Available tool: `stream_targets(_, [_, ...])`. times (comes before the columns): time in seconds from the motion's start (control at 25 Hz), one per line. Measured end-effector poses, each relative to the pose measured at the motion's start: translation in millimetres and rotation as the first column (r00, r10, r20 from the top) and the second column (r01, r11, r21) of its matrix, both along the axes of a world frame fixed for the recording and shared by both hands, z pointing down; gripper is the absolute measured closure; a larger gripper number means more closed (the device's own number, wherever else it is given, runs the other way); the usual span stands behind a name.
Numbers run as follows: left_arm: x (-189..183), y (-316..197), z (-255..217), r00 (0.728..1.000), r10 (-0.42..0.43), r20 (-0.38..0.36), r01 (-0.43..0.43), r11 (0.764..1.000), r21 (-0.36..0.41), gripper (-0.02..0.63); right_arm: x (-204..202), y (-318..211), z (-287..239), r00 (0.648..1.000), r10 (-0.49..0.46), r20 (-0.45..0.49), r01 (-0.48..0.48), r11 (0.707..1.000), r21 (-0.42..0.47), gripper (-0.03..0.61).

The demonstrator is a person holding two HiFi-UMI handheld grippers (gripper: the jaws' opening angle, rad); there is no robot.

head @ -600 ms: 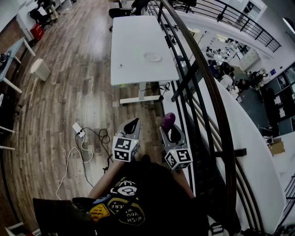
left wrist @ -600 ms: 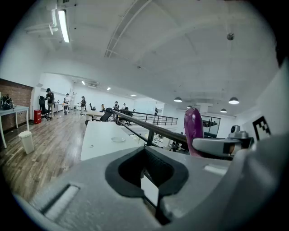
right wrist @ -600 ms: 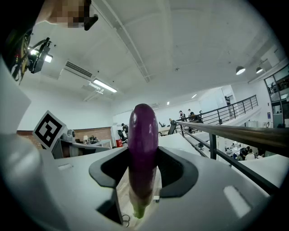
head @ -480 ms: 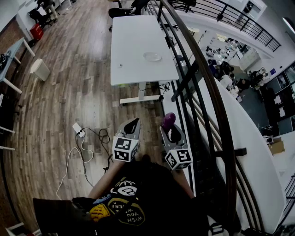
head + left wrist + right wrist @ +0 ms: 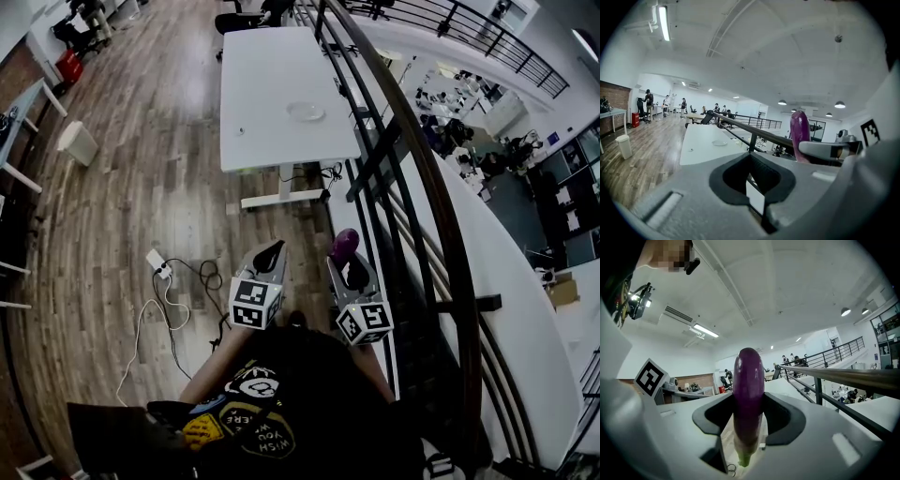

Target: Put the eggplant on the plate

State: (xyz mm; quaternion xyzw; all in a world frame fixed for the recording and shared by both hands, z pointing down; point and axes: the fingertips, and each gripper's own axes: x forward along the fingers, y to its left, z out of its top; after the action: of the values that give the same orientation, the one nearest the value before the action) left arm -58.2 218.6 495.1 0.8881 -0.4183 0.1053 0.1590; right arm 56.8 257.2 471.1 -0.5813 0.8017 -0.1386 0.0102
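A purple eggplant [image 5: 748,394] stands upright between the jaws of my right gripper [image 5: 749,423], green stem end down, and the jaws are shut on it. In the head view the eggplant [image 5: 343,246] pokes out of the right gripper [image 5: 349,267] close in front of my body. My left gripper [image 5: 270,251] is beside it, shut with nothing in it [image 5: 752,180]. The left gripper view also catches the eggplant [image 5: 800,136] at its right. A clear plate [image 5: 306,112] lies on a white table [image 5: 272,84] far ahead, well apart from both grippers.
A black stair railing [image 5: 412,187] runs along my right side. A power strip with cables [image 5: 159,267] lies on the wooden floor to my left. A white bin [image 5: 78,142] stands further left. People and desks are at the far end of the room.
The table and floor have shifted slightly up and left in the head view. Both grippers keep the same pose, and the eggplant stays in the right one.
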Motion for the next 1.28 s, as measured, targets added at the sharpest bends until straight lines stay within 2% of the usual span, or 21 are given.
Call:
stream_targets(0.24, [0.2, 1.2, -2.3, 1.0, -0.01, -0.009, 0.01, 1.0, -0.009, 0.609, 6.2, 3.0, -5.6, 0.996, -0.013, 0.085, 0.009, 0.999, 0.041, 0.373])
stream_targets(0.52, [21.6, 4.8, 7.8, 1.0, -0.013, -0.001, 0.013, 1.0, -0.022, 0.609, 15.6, 7.0, -4.6, 0.995, -0.05, 0.086, 0.047, 0.998, 0.035, 0.373])
stream_targets(0.8, [47.2, 13.1, 22.7, 0.999, -0.008, 0.034, 0.009, 1.0, -0.019, 0.609, 32.6, 6.9, 20.1, 0.992, -0.089, 0.092, 0.089, 0.996, 0.007, 0.373])
stream_targets(1.08, [59.2, -28.7, 37.4, 1.0, -0.005, 0.031, 0.007, 0.998, -0.061, 0.609, 44.0, -36.4, 29.1, 0.99, -0.089, 0.112, 0.092, 0.995, -0.026, 0.373])
stream_targets(1.28, [60.1, -89.6, 28.2, 1.0, 0.014, 0.028, -0.013, 1.0, -0.019, 0.609, 49.3, -91.5, 30.5, 0.993, -0.064, 0.099, 0.066, 0.997, -0.025, 0.373])
